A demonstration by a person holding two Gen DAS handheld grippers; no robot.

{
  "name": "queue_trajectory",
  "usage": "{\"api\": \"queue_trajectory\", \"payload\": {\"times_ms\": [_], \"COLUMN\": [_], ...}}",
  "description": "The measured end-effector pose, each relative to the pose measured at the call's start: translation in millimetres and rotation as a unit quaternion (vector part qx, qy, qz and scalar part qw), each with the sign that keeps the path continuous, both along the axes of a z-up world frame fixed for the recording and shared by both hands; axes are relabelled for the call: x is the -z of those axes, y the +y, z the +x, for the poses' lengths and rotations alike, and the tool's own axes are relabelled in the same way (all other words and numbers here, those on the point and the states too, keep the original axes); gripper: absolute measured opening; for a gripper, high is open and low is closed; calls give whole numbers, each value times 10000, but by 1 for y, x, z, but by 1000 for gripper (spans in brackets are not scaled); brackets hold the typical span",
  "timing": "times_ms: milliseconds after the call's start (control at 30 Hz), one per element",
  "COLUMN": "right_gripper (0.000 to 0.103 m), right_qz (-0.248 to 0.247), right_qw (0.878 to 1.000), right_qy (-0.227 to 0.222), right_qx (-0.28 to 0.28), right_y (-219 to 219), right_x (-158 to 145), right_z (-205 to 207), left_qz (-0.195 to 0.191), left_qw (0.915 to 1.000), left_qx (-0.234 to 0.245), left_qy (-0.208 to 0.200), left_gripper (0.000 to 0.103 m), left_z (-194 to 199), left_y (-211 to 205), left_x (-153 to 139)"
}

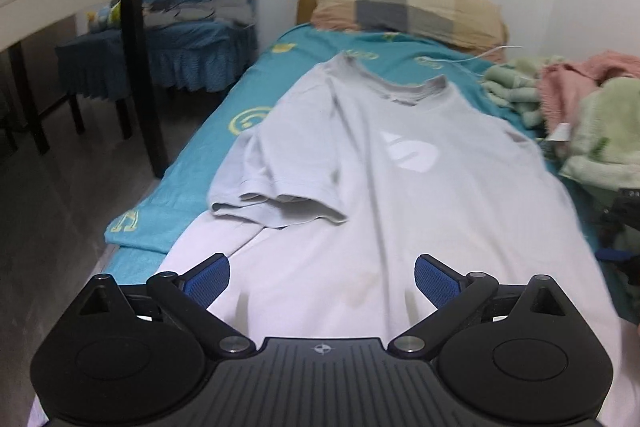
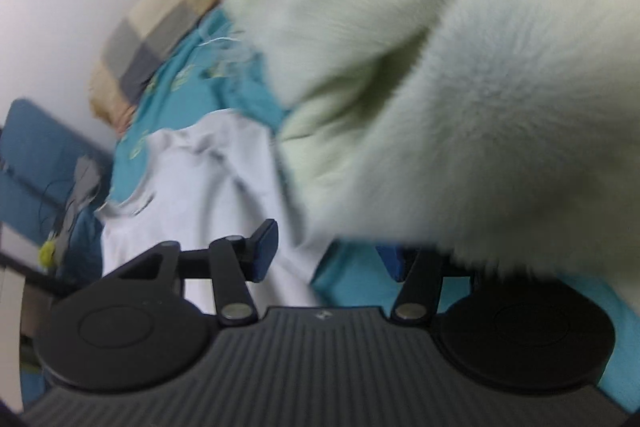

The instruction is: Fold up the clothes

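1. Left wrist view: my left gripper (image 1: pixel 322 277) hung just above the hem end of the pale grey T-shirt (image 1: pixel 384 179), its blue pads spread wide and holding nothing. The shirt lay front-up along the teal bedsheet (image 1: pixel 240 95), collar toward the checked pillow (image 1: pixel 404 3), with the near sleeve (image 1: pixel 276 195) already turned in over the body. I judged the fold to be at an early step: one sleeve in, the long body not yet doubled. The next move, as I read it, called for closing on the hem edge without bunching two layers unevenly.

2. Right wrist view: my right gripper (image 2: pixel 326 251) sat at the shirt's other side edge, tilted. Its inner finger (image 2: pixel 262 251) showed clearly; the outer one was mostly buried under a fluffy pale green blanket (image 2: pixel 460 87), yet a wide gap stood between them, with only shirt edge and sheet showing in it. The picture was blurred.

3. What each view gave alone: the left one showed the whole shirt layout, the white logo (image 1: pixel 408 153), and the heap of green and pink bedding (image 1: pixel 572 95) beside it. Only the right one showed how closely that blanket crowded my right tool, which I judged a snag risk for any grasp on that side.
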State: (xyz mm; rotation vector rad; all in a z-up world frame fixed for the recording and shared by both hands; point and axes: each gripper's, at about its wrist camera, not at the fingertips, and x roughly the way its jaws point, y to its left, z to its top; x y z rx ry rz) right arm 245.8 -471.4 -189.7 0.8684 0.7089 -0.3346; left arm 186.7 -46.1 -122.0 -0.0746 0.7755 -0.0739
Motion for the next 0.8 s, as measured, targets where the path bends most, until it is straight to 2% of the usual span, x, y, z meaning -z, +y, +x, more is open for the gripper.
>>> {"api": "queue_trajectory", "payload": {"times_ms": [67, 133, 167, 200, 300, 400, 500, 567, 633, 733, 800], "right_gripper": [54, 45, 35, 11, 8, 7, 7, 7, 7, 7, 7], "right_qz": [65, -73, -137, -112, -320, -999, -1602, -1957, -2309, -3291, -3621], "right_qw": [10000, 9999, 9997, 9995, 9985, 9936, 9840, 9772, 9689, 9409, 9297], "right_qy": [11, -27, -60, -85, -225, -458, -776, -828, -878, -806, -668], "right_qx": [-66, -133, -188, -271, -385, -243, -34, 36, 106, 0, -54], "right_y": [2, 9, 12, 13, 19, 23, 24, 24, 25, 33, 27], "right_x": [11, 14, 14, 15, 6, -22, -53, -70, -86, -100, -104], "right_z": [12, 24, 28, 33, 38, 36, 34, 37, 39, 46, 48], "left_qz": [-147, -162, -138, -116, -90, -100, -92, -77, -92, -174, -242], "left_qw": [9999, 9997, 9997, 9997, 9997, 9997, 9999, 9999, 9998, 9997, 9995], "left_qx": [-21, -43, -46, -48, -72, -105, -100, -120, -151, -183, -208], "left_qy": [87, 159, 188, 210, 224, 172, 96, 15, -21, 9, 24], "left_gripper": [100, 100, 100, 100, 100, 100, 100, 100, 100, 100, 100], "left_z": [7, 12, 13, 16, 18, 16, 14, 14, 14, 15, 17], "left_y": [2, -1, -2, -5, -8, -8, -8, -6, -4, 1, 5], "left_x": [7, 13, 15, 19, 22, 20, 15, 11, 8, 7, 6]}}
